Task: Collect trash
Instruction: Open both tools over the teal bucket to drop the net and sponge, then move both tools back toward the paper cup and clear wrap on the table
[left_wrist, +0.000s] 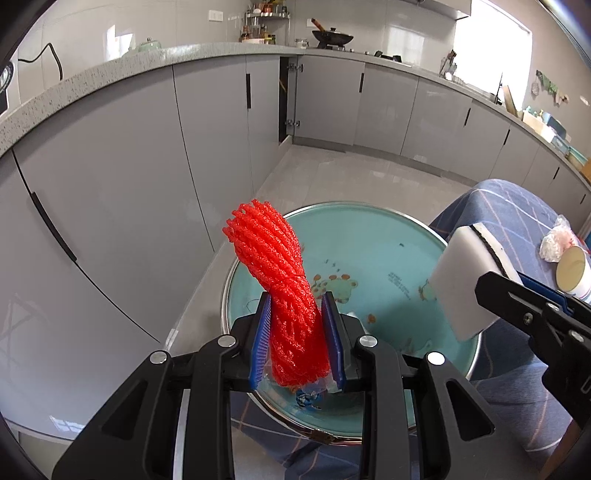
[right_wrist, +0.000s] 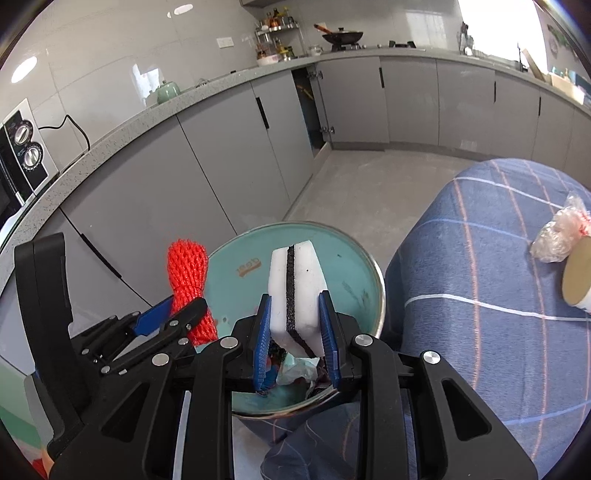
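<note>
My left gripper (left_wrist: 297, 339) is shut on a red foam net sleeve (left_wrist: 280, 280), held upright over a teal basin (left_wrist: 369, 236) with a metal rim. My right gripper (right_wrist: 295, 332) is shut on a white sponge with a black middle layer (right_wrist: 297, 291), held over the same basin (right_wrist: 343, 269). The sponge also shows at the right of the left wrist view (left_wrist: 461, 280). The red sleeve and left gripper show at the left of the right wrist view (right_wrist: 188, 284). Some crumpled wrappers (right_wrist: 295, 369) lie in the basin's bottom.
A table with a blue checked cloth (right_wrist: 480, 295) lies to the right. On it are a crumpled clear plastic bag (right_wrist: 557, 236) and a paper cup on its side (right_wrist: 580, 277). Grey kitchen cabinets (left_wrist: 129, 184) stand to the left and behind.
</note>
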